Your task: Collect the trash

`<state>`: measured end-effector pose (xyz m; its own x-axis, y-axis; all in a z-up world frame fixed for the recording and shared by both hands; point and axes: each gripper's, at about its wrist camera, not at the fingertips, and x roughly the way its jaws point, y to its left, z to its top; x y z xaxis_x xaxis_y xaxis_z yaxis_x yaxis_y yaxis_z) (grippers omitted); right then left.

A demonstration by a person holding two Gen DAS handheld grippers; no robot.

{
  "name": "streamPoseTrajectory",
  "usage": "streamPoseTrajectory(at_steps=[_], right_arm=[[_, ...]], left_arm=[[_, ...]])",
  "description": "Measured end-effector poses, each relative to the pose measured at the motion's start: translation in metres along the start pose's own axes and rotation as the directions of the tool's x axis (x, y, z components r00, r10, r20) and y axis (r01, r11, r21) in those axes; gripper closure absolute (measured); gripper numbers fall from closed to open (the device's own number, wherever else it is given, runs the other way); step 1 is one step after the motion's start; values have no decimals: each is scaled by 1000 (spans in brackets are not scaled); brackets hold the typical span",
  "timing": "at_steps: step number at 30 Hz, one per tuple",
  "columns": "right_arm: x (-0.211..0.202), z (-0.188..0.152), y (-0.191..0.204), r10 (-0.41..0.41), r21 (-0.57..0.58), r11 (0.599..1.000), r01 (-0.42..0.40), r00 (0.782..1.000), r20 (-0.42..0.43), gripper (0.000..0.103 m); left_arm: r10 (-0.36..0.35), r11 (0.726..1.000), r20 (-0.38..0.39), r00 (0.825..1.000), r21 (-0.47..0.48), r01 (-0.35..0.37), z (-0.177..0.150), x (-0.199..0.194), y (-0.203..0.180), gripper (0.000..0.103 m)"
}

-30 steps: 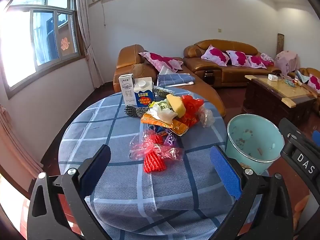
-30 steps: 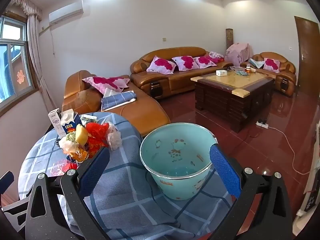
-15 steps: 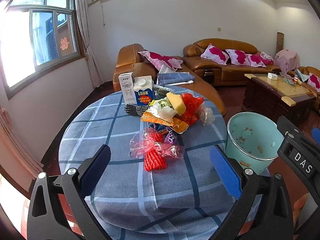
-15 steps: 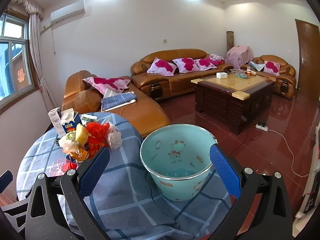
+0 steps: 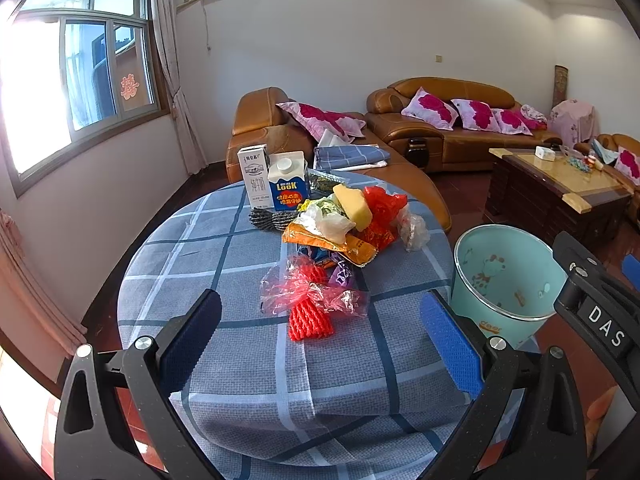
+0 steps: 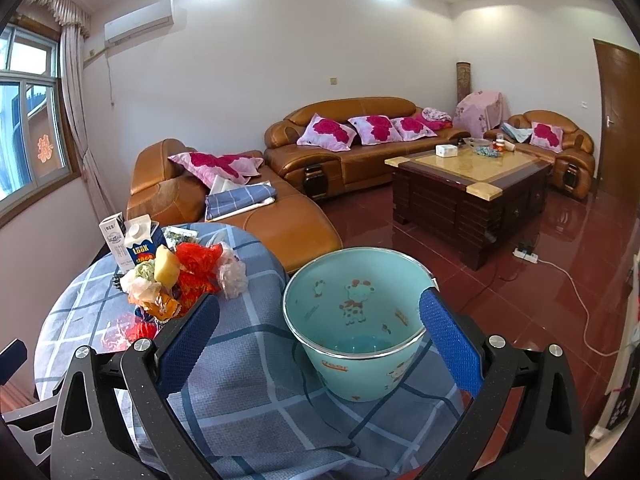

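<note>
Hovering wide open and empty, the left hand-held gripper [image 5: 320,344] faces the trash pile [image 5: 340,236] in the middle of the bench [image 5: 192,248], the red foam net [image 5: 310,320] nearest it. The right hand-held gripper [image 6: 320,344], equally spread and holding nothing, frames the teal bucket [image 6: 360,344] at the bench's right edge. Judging by the bare bucket, collecting has not begun: wrappers, bags, sponge and both cartons [image 5: 276,188] remain out.
</note>
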<state>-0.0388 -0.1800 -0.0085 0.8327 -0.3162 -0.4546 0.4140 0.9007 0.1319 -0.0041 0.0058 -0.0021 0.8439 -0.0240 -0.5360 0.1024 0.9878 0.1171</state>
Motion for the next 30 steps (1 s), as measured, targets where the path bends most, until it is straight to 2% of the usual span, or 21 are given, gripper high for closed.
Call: streamPoseTrajectory(at_steps=[30], right_arm=[[0,-1,-1,4,8,1000,-4,1000,-11,5]], left_arm=[[-2,1000,-1,1000,-1,2,0,-1,1,6]])
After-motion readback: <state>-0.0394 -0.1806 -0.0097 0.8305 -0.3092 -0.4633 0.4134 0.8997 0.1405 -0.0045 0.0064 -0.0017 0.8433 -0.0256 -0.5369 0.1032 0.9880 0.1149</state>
